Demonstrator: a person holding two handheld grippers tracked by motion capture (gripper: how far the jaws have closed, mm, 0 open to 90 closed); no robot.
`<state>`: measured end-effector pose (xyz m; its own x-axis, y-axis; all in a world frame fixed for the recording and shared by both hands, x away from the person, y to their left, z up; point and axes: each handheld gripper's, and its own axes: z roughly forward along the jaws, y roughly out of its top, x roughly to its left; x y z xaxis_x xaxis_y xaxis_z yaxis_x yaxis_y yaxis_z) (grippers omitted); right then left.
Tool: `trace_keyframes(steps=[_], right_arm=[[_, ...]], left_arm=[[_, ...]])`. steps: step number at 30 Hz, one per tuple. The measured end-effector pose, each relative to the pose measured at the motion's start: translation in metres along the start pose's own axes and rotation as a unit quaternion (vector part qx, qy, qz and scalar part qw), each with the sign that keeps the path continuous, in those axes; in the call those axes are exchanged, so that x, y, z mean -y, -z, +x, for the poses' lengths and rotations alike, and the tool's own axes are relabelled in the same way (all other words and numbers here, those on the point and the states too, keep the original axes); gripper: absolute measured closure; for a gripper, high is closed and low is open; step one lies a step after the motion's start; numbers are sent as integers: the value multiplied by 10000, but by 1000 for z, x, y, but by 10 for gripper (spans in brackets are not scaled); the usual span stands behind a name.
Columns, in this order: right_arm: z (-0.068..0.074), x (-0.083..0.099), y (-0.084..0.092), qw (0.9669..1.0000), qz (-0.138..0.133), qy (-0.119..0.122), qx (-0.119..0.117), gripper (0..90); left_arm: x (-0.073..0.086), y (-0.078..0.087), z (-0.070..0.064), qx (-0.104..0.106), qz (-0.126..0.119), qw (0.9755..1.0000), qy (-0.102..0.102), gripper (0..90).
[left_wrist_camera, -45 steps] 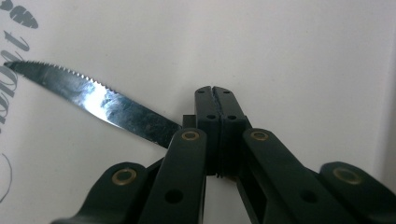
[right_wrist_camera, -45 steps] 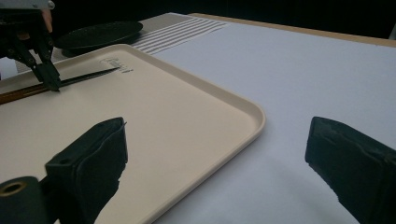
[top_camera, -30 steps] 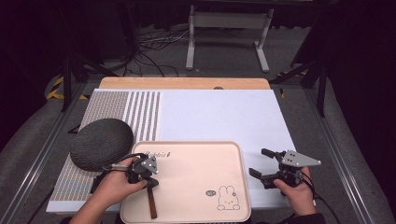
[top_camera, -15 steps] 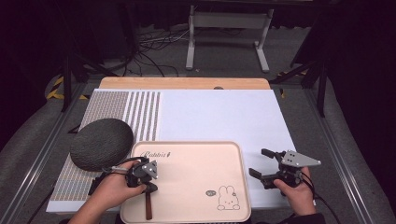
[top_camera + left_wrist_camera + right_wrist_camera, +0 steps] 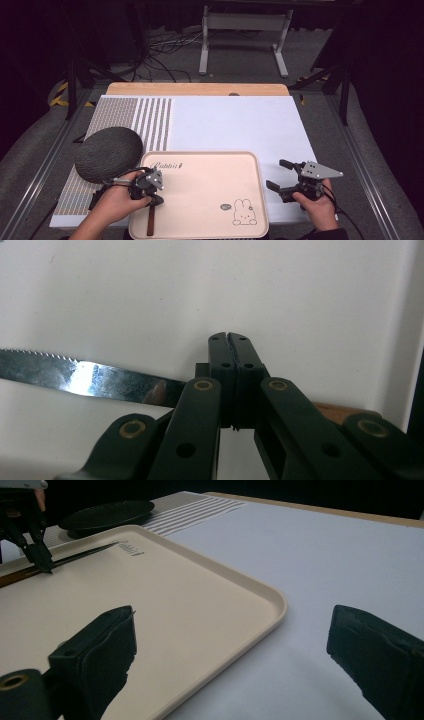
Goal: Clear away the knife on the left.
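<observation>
- Knife (image 5: 90, 380): lies on tray (image 5: 210, 165) at its near-left corner; wooden handle toward the tray's near edge, serrated blade toward its far edge, long axis near to far.
- Left gripper (image 5: 150, 192): jaws pinch the knife where blade meets handle.
- Risk: narrow grip may let the knife pivot or slip.
- Right gripper (image 5: 280, 175): spread, empty, just right of tray.

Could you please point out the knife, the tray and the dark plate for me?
knife (image 5: 85, 380), left gripper view, on the shiny serrated blade.
tray (image 5: 252, 170), high view, on its right rim.
plate (image 5: 107, 152), high view, on the middle of its dark top.
</observation>
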<state>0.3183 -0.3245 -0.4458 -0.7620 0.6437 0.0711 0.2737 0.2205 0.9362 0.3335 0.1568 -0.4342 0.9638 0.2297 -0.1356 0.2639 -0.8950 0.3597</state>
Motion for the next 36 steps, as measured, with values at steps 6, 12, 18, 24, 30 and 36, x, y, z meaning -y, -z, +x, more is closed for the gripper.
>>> trace_keyframes(steps=[6,12,18,24,30,36], right_arm=[[0,0,0,10000,1,0,-6,63],[0,0,0,10000,0,3,-7,63],[0,0,0,10000,1,4,-6,63],[0,0,0,10000,11,2,-9,62],[0,0,0,10000,11,3,-11,62],[0,0,0,10000,9,6,-9,62]], left_arm=[[3,1,2,-1,-20,10000,65,899],[7,4,6,-84,-34,9999,144,899],[9,4,8,-69,-85,9997,222,899],[12,6,12,-127,-103,9995,281,899],[13,7,12,-132,-72,9993,337,899],[11,10,9,-159,-167,9995,238,875]])
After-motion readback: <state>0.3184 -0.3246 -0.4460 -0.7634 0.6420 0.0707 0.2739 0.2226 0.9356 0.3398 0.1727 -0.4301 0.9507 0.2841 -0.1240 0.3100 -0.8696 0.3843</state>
